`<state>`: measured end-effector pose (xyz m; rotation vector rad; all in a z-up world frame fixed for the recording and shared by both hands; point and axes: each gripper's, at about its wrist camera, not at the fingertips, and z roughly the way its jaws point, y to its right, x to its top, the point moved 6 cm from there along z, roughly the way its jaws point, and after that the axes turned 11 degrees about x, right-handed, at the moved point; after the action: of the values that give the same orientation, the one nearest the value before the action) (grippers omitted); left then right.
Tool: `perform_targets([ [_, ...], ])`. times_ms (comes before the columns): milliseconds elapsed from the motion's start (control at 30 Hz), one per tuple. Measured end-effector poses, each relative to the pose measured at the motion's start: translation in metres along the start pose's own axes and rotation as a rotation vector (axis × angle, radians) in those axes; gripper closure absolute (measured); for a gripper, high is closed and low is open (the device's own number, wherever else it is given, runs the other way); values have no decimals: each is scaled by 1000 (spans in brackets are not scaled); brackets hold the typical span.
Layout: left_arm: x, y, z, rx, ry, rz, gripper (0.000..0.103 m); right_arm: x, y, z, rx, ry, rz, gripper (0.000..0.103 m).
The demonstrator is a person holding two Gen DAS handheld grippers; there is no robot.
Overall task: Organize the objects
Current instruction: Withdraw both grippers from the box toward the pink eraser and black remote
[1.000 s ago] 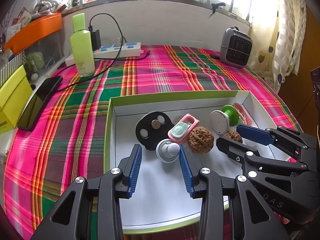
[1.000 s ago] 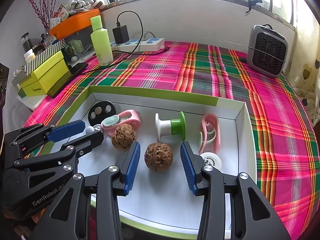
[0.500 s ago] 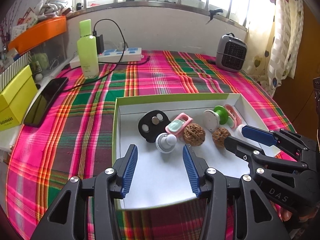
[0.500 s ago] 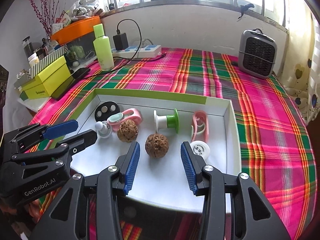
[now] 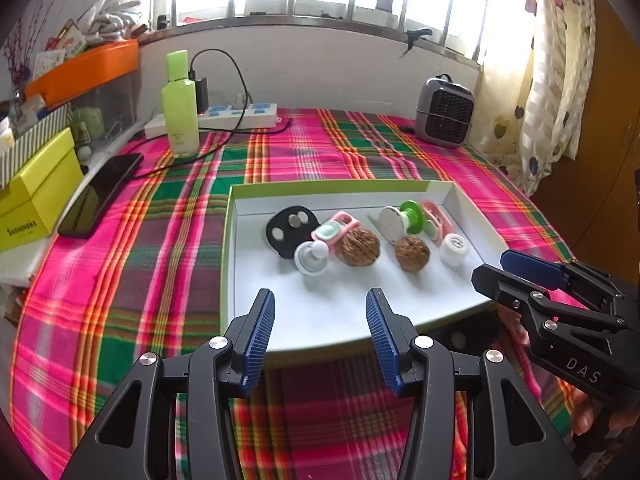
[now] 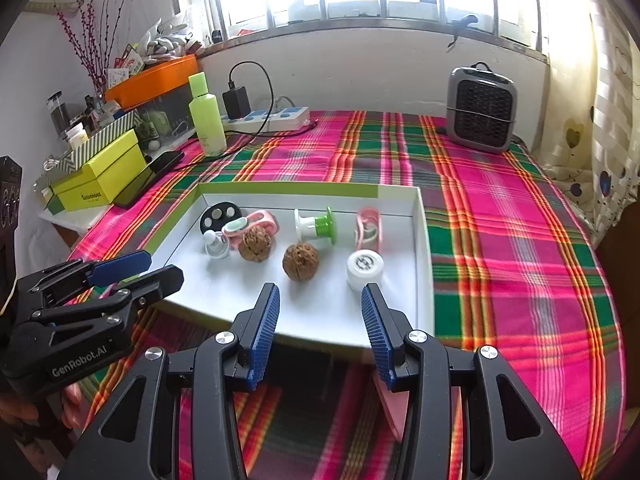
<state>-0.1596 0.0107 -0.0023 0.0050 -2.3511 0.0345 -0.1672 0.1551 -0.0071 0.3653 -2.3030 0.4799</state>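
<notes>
Plaid cloth (image 5: 132, 264) in pink, green and orange covers the worktop beneath both grippers, under a barred window with bright daylight. The left gripper (image 5: 320, 312) hovers with its jaws apart and nothing between them, just short of the near edge of a shallow white tray (image 5: 230, 248) with a green outer rim; the right gripper (image 6: 320, 308) stands the same way, open and empty, over the tray's near right part. Just ahead of the left gripper in the tray lie a white knobbed piece (image 5: 312, 257), a black disc with round holes (image 5: 289, 229), a pink-and-mint clip (image 5: 334, 229) and one walnut (image 5: 359, 247). Ahead of the right gripper are a second walnut (image 6: 300, 261), a white round cap (image 6: 365, 265), a white-and-green spool (image 6: 316, 225) and a pink looped piece (image 6: 369, 229). Farther out, to the left, stand a green bottle (image 5: 180, 108), a power strip (image 5: 224, 117) with a black charger plugged in, a dark phone (image 5: 100, 196) and a yellow box (image 5: 36, 200); far right, a grey heater (image 5: 445, 112) by a patterned curtain (image 5: 552, 64). Only the right wrist view shows red-budded branches (image 6: 86, 28) and the jars (image 6: 60, 110) on the far left shelf.
</notes>
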Motion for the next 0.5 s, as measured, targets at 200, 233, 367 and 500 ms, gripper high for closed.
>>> perform_targets([
  [200, -10, 4, -10, 1, 11, 7, 57, -9, 8, -14, -20, 11, 16, 59],
  [233, -12, 4, -12, 4, 17, 11, 57, -11, 10, -17, -23, 12, 22, 59],
  [367, -21, 12, -18, -18, 17, 31, 57, -19, 18, -25, -41, 14, 35, 59],
  [500, -25, 15, -20, -28, 9, 31, 57, -26, 24, -31, -55, 12, 45, 59],
])
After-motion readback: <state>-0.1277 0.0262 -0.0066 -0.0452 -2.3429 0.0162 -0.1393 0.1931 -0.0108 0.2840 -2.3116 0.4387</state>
